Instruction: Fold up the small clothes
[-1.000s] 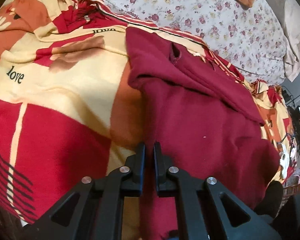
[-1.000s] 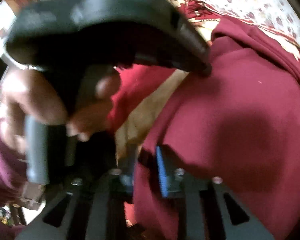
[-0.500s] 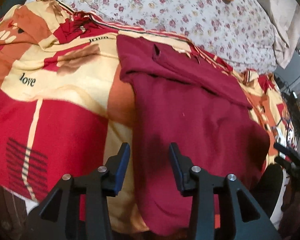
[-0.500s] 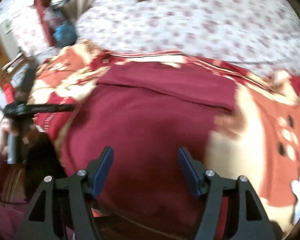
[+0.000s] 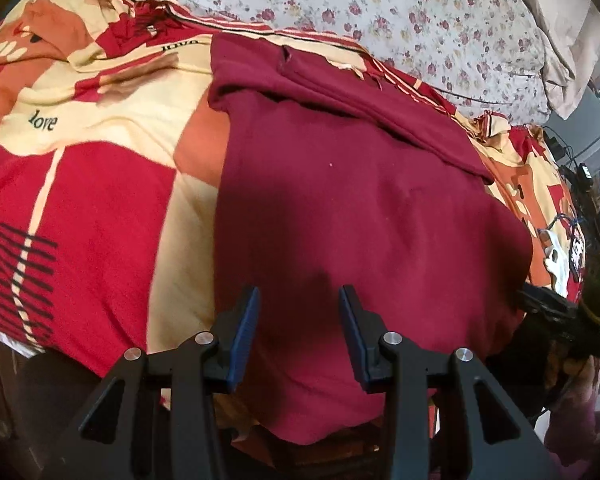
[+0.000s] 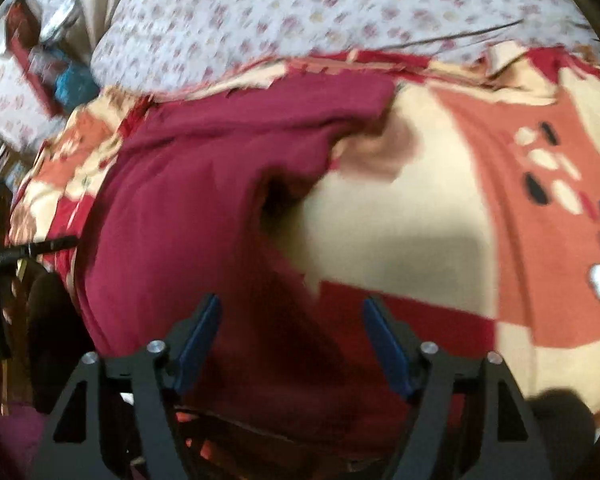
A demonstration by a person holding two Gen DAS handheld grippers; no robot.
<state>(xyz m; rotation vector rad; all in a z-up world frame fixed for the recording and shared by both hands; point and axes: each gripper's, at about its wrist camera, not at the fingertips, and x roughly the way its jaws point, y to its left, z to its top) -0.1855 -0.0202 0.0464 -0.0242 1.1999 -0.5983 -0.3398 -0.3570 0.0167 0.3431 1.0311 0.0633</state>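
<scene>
A maroon garment (image 5: 360, 208) lies flat on a red, cream and orange blanket (image 5: 100, 200), with a folded band across its far end. Its near hem hangs over the bed edge. My left gripper (image 5: 299, 296) hovers open over the garment's near left part, with nothing pinched. In the blurred right wrist view, my right gripper (image 6: 292, 304) is over the garment's (image 6: 188, 200) near right edge, where it meets the blanket (image 6: 400, 232). Its jaws are closing but stand wide, the pads not pressing on the cloth. Each gripper shows at the edge of the other's view.
A floral sheet (image 5: 380, 4) covers the far half of the bed, with a beige pillow (image 5: 560, 20) at the far right. Cables and small devices (image 5: 584, 184) sit past the right side. The dark bed edge (image 5: 340, 452) runs just under the grippers.
The left gripper went from shut to open and drew back from the garment. The right gripper swung from beside the left hand across to the garment's right edge, and its jaws opened.
</scene>
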